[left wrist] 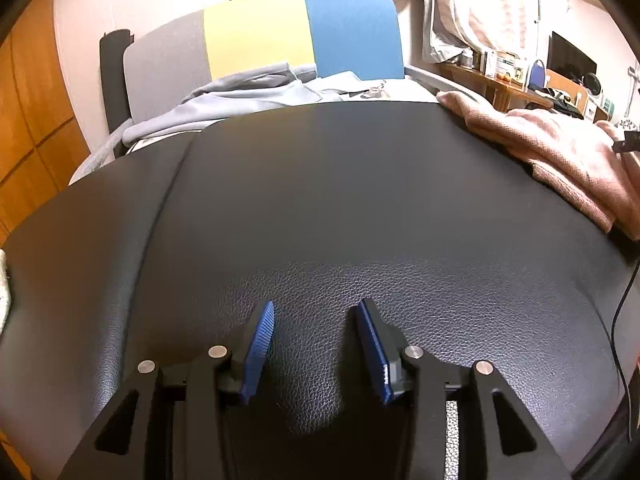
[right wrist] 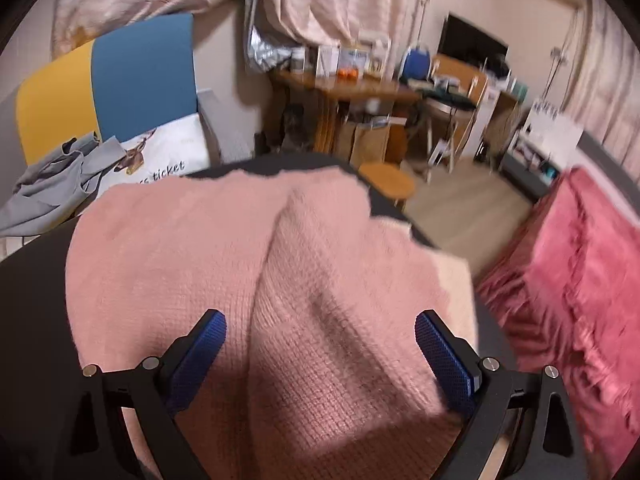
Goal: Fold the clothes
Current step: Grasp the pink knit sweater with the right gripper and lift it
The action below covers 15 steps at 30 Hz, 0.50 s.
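Black mat (left wrist: 320, 200); both claws agape, empty.

On the black table (left wrist: 320, 184) lies one pink knitted garment (right wrist: 248, 264); beyond the table, one grey garment (left wrist: 224, 96) and one printed cushion (right wrist: 164, 152).
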### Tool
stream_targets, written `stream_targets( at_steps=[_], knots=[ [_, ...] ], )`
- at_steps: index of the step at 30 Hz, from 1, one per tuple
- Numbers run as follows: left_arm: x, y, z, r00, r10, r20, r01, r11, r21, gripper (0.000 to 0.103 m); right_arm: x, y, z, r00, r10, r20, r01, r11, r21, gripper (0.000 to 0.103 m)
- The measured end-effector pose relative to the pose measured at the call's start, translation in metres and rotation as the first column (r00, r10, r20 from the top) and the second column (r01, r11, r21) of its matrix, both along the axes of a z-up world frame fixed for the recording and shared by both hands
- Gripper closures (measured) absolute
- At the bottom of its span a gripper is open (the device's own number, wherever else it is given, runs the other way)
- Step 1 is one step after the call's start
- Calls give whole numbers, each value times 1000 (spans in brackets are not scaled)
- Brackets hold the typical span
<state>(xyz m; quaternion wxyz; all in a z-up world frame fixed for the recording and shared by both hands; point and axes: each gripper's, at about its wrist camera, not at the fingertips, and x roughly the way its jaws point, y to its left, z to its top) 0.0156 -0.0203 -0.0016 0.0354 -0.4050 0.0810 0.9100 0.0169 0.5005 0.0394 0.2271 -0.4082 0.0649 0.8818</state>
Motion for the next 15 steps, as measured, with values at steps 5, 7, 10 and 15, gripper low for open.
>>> stream_targets(
  at_steps=[5, 7, 10, 15],
  knots=[
    [4, -4, -3, 999, 22, -25, -22, 1000, 5, 53, 6, -24, -7, 996, 87, -5, -87, 996, -21, 68],
    [4, -5, -3, 999, 32, -24, -32, 999, 12, 50, 16, -40, -2, 995, 100, -19, -101, 995, -12, 74],
    [5, -5, -4, 999, 44, -7, -43, 999, 8, 48, 30, -55, 10, 988, 126, -95, -134, 987, -91, 75],
    [7, -5, -4, 999, 44, -12, -44, 999, 6, 47, 39, -105, 35, 949, 227, -217, -260, 956, -136, 80]
  ],
)
